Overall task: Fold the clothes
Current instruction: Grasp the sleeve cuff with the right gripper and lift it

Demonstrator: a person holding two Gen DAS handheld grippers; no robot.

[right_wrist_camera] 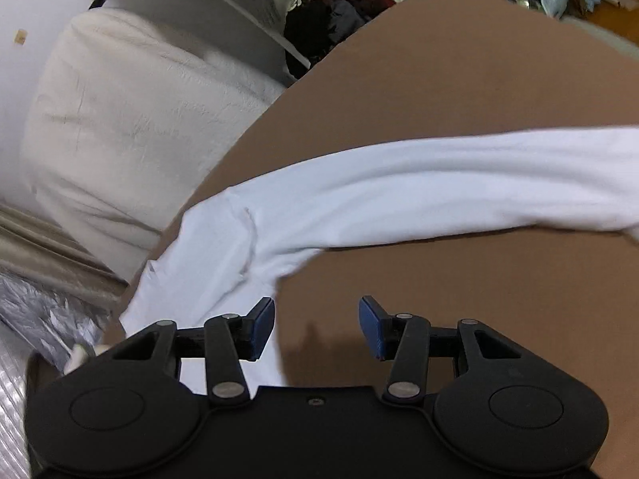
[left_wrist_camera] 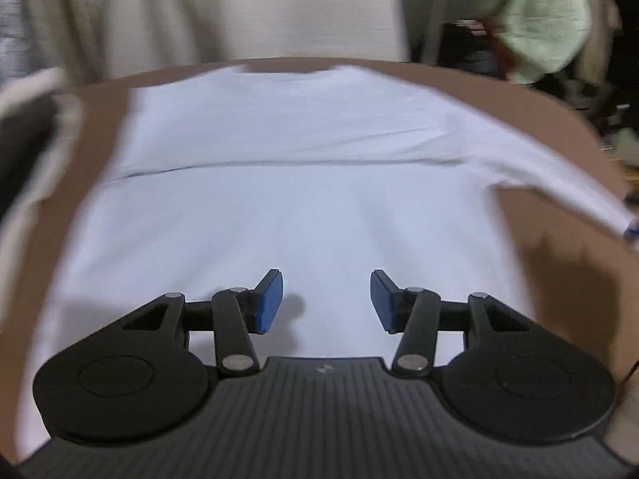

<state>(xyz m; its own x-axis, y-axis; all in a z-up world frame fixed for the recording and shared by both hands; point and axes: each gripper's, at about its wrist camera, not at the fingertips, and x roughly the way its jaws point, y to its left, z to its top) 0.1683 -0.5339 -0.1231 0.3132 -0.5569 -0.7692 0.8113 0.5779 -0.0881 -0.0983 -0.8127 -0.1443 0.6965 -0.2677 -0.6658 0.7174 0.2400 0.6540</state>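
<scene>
Right now the white shirt [left_wrist_camera: 279, 207] lies spread on the brown table [left_wrist_camera: 559, 247], sleeve [right_wrist_camera: 439, 183] stretched out right. Left gripper [left_wrist_camera: 326, 301] & right gripper [right_wrist_camera: 316, 327] both gape, holding nothing. Cloth looks light, limp, prob slides easy; pinch hem or sleeve edge

Shirt [left_wrist_camera: 279, 207]: plain white with a faint bluish cast, no print.
Worktop [right_wrist_camera: 459, 80]: uniform mid-brown, unpatterned.
Left gripper [left_wrist_camera: 326, 301]: black body, ribbed dark grey housing, blue pads [left_wrist_camera: 269, 303], silver pivot pins.
Right gripper [right_wrist_camera: 316, 327]: black, blue pads [right_wrist_camera: 263, 329], silver pins.
Cushion [right_wrist_camera: 131, 119]: off-white, faintly creased.
Curtain [left_wrist_camera: 159, 12]: cream.
Hanging garment [left_wrist_camera: 547, 20]: pale green.
</scene>
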